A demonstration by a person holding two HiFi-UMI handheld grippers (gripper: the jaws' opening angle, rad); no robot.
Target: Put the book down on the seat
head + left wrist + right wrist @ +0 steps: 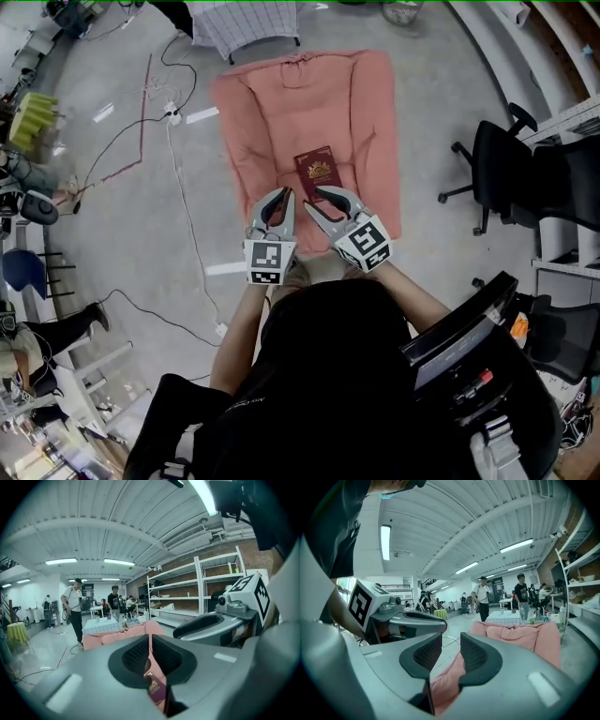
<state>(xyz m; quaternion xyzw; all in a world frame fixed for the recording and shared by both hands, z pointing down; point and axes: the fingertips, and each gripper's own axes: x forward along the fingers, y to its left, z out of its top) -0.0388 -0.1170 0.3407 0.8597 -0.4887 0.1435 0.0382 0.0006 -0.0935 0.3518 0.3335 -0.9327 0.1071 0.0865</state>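
The maroon book already lies flat on the pink seat cushion, cover up. It sits just ahead of both pairs of tongs, with its long axis running away from them and leaning slightly to the right. Its near short edge sits between the two sets of tips. The right tongs are the nearer and reach that edge, though whether they touch it cannot be told. The left tongs lie just beside the book's near left corner. In the left gripper view the left tongs are pressed together on nothing, and the book shows below and beyond them. In the right gripper view the right tongs stand apart and empty, with only cushion showing through the gap. Both arms reach forward side by side, tongs angled inward and held low over the cushion's near half. The placing looks done, so what remains is probably to draw straight back without dragging the near edge.
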